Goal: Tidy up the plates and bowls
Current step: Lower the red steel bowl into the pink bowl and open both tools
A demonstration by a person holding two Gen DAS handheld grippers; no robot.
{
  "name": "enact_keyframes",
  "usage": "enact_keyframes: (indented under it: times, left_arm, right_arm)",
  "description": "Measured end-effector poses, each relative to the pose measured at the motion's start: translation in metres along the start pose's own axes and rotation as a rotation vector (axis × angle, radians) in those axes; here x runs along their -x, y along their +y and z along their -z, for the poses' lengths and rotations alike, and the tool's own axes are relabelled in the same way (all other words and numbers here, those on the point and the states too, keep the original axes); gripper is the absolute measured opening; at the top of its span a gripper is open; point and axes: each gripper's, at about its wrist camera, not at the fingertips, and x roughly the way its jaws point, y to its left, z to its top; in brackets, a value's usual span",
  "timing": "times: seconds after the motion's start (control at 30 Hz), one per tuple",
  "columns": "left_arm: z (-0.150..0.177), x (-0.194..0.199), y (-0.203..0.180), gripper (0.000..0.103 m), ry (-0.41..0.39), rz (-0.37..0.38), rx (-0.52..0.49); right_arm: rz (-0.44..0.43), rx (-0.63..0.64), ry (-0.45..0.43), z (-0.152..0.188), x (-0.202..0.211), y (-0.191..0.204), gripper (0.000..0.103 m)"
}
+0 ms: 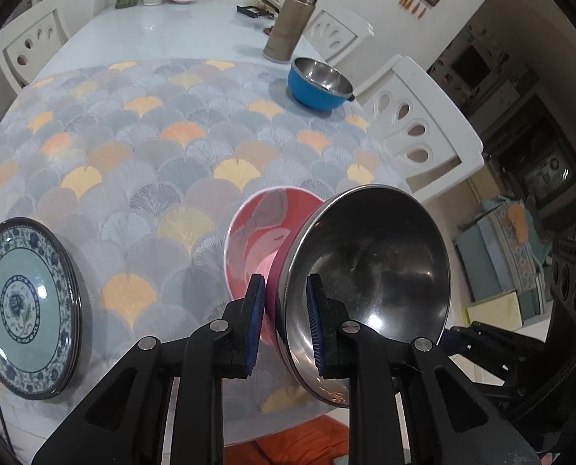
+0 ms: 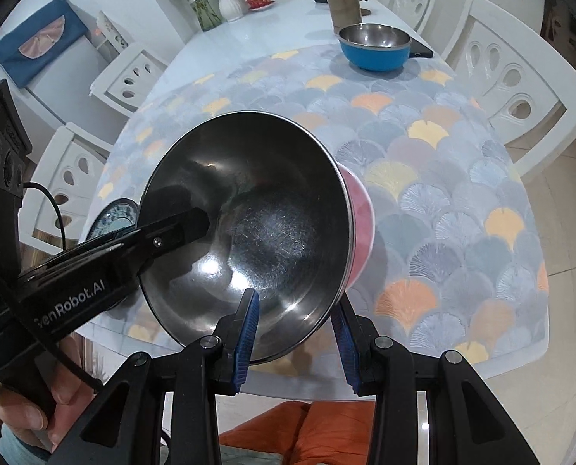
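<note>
Pink steel bowl [image 1: 365,271]: aloft over counter [image 1: 133,135], rim pinched by both left gripper [image 1: 286,325] and right gripper [image 2: 295,333] jaws. Blue bowl [image 1: 319,85] and plates [image 1: 24,306] apart; stacking unfinished.

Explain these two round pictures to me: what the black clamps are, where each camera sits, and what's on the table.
No robot here: a person holds a two-finger clamp tool in each hand, each with a fisheye camera looking along its fingers. In the left tool's view, the left gripper pinches the rim of a pink steel-lined bowl. In the right tool's view, the right gripper clamps the same bowl's rim. On the patterned tablecloth lie a blue-patterned plate, a blue bowl and, beyond the cloth, a flask.
</note>
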Motion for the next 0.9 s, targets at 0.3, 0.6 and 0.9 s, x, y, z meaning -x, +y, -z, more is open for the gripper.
enact_keyframes:
  times: [0.3,0.6,0.9]
  left_arm:
    - [0.000,-0.016,-0.005,0.018,0.029,-0.041,-0.036]
    - [-0.010,-0.024,-0.003,0.027,0.038,-0.082,-0.056]
    - [-0.007,-0.015,0.009,0.028,0.034,-0.137,-0.056]
  right_arm:
    - [0.028,-0.012,0.034,-0.001,-0.011,-0.006,0.038]
    - [0.029,-0.021,0.058,-0.007,-0.018,-0.010,0.038]
    - [0.008,0.005,0.075,-0.011,-0.020,-0.007,0.038]
